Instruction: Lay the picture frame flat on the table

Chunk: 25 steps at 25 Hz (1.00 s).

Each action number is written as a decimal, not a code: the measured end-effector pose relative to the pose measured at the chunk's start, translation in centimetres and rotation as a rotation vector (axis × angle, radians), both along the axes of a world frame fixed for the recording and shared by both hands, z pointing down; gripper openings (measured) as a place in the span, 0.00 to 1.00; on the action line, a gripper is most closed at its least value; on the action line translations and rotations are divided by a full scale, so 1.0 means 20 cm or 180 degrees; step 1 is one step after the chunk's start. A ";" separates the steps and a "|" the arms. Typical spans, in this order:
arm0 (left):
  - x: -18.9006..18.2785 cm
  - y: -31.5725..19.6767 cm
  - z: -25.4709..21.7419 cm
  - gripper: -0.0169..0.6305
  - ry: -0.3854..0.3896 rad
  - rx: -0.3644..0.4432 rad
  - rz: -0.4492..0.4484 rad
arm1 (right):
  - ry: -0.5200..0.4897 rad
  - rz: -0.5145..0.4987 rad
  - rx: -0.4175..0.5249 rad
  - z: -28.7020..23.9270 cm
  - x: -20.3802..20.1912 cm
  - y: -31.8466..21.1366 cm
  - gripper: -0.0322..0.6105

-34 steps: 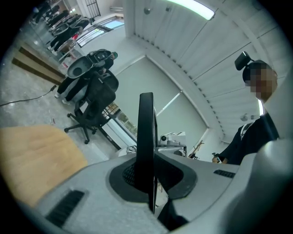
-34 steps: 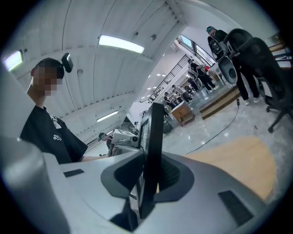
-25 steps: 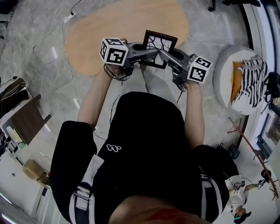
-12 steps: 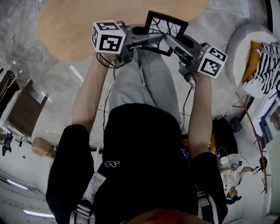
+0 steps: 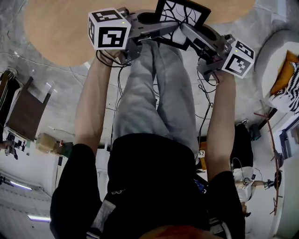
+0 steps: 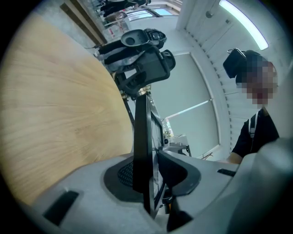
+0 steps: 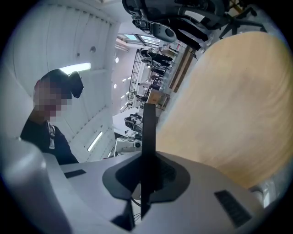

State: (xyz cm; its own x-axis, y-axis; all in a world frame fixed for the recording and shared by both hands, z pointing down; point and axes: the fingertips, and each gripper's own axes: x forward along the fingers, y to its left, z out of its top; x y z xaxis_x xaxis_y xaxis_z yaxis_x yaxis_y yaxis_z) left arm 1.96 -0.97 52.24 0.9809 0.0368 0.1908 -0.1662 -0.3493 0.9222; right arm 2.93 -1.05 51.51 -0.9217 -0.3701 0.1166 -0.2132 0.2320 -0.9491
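The black picture frame (image 5: 180, 14), with a branching line print, stands on edge over the near rim of the light wooden table (image 5: 56, 28). My left gripper (image 5: 163, 33) is at its lower left corner and my right gripper (image 5: 184, 33) at its lower right. In the left gripper view the frame (image 6: 141, 137) runs edge-on between the jaws of the left gripper (image 6: 146, 178), which are opening off it. In the right gripper view the right gripper (image 7: 146, 176) is closing, its pads pressed on the thin black frame (image 7: 148, 137).
The person's grey-trousered legs (image 5: 154, 93) are under the grippers. A dark wooden seat (image 5: 21, 114) stands at the left and a white round seat with a striped cushion (image 5: 285, 79) at the right. Cables (image 5: 203, 116) trail on the grey floor.
Both grippers and the frame have moved up the head view, from beside the table's edge to over its near rim. The frame is still upright.
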 end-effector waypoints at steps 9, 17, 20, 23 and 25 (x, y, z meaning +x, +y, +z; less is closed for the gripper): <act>-0.32 -0.13 0.20 0.12 -0.0858 0.0163 -0.0960 | 0.0289 0.0524 -0.0155 0.23 0.17 -0.16 0.09; -0.24 -0.03 0.24 0.06 -0.0983 0.0055 -0.0880 | 0.0681 0.0211 -0.0371 0.42 0.13 -0.21 0.09; -0.20 0.00 0.23 0.06 -0.0938 0.0007 -0.0854 | 0.1019 0.0248 -0.0408 0.47 0.15 -0.22 0.10; -0.18 0.04 0.25 0.06 -0.0994 -0.0023 -0.0768 | 0.1450 0.0301 -0.0372 0.51 0.17 -0.22 0.14; -0.19 0.06 0.26 0.06 -0.1020 -0.0021 -0.0732 | 0.1790 0.0309 -0.0289 0.52 0.18 -0.22 0.18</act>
State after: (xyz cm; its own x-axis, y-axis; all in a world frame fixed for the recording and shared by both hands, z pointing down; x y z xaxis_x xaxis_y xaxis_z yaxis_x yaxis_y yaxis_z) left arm -1.79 0.21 57.36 0.8545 -0.1749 0.4892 -0.5193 -0.2636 0.8129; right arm 6.47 -5.49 61.87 -0.6712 -0.4154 0.6140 -0.7068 0.1090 -0.6989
